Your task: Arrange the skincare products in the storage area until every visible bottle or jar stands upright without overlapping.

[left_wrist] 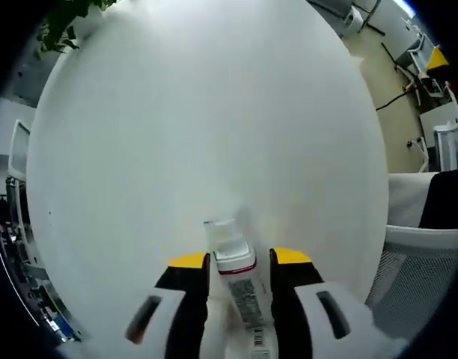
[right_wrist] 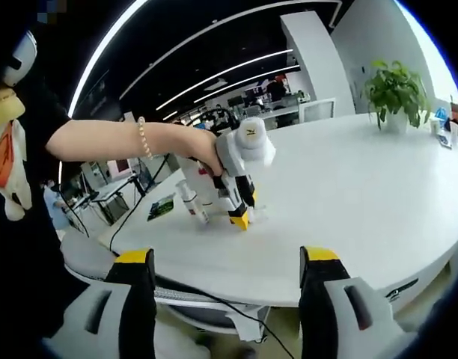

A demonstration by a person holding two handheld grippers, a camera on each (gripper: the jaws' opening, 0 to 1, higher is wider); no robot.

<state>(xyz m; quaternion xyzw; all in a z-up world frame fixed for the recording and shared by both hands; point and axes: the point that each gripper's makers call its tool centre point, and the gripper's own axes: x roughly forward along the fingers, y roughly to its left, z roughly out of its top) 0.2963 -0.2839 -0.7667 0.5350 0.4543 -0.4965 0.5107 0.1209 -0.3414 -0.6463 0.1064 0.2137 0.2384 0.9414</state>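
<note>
We see the bottle (left_wrist: 240, 288) clamped between the left gripper's (left_wrist: 240, 262) fingers (left_wrist: 188, 262), its base on the white round surface (left_wrist: 199, 127). The bottle is white with a clear cap, a red band below the cap and a printed label with barcode. In the right gripper view, a hand (right_wrist: 206, 149) holds the left gripper (right_wrist: 240, 217) down at the surface (right_wrist: 364, 194); a second small bottle (right_wrist: 191, 202) stands just beside it. The right gripper (right_wrist: 227, 258) hangs off the surface edge, fingers (right_wrist: 135, 258) spread apart and empty. A plant (right_wrist: 394, 93) stands at the far side; ceiling light strips and office desks lie beyond.
</note>
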